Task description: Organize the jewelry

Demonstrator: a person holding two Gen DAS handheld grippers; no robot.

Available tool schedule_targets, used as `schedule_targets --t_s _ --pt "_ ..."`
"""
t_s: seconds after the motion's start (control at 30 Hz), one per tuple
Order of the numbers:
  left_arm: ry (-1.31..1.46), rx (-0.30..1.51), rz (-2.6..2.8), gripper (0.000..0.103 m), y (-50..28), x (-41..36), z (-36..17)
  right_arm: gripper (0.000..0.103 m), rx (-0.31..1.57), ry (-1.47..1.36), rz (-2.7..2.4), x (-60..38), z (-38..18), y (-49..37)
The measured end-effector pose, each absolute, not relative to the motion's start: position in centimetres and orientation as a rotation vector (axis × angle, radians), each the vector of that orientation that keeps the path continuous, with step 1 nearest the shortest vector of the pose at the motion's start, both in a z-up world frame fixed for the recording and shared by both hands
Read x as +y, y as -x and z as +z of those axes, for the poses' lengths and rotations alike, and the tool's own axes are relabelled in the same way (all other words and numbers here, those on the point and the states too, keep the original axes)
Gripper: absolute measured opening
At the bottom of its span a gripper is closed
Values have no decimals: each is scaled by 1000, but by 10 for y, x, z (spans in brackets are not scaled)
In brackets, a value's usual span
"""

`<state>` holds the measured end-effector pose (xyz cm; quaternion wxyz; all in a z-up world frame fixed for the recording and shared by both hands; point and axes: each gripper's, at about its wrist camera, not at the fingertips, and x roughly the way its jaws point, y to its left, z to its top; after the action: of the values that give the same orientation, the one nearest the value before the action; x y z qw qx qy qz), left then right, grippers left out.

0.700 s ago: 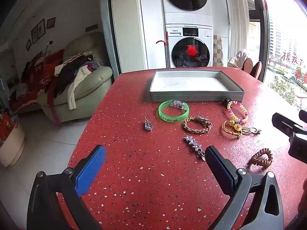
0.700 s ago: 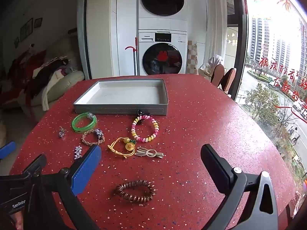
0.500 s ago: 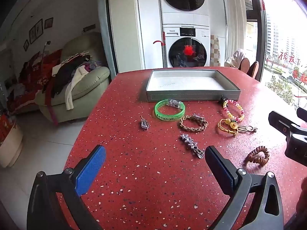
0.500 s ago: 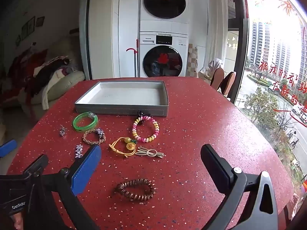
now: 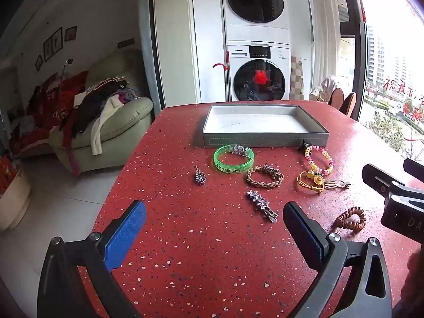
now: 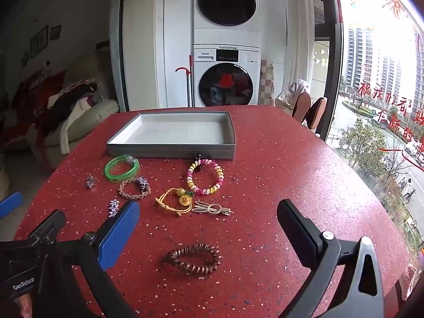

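Stacked white washing machines (image 5: 256,47) against the far wall. Clothes-heaped green sofa (image 5: 111,122) at left; daylit window (image 6: 379,79) at right.

Red white-speckled table (image 5: 212,251), grey tray (image 5: 265,141).
Green bangle (image 5: 234,159), pink-yellow bead bracelet (image 6: 205,176), brown coil hair tie (image 6: 194,258), blue finger pad (image 5: 126,235).

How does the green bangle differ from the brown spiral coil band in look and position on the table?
The green bangle is a smooth, translucent hoop with a clear clasp piece; the brown spiral coil band is a ridged, opaque coil. The green bangle lies right in front of the grey tray; the coil band lies nearest the cameras, in front of the open right gripper. Both lie flat on the red table, outside the tray, untouched.
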<state>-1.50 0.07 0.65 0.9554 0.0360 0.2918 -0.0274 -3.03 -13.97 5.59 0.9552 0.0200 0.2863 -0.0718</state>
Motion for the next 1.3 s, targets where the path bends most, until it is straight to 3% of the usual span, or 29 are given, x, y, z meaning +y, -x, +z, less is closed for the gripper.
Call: schedule_targets --t_s 1.3 --pt "-64 577 -56 103 17 0 11 103 573 -60 -143 -144 60 32"
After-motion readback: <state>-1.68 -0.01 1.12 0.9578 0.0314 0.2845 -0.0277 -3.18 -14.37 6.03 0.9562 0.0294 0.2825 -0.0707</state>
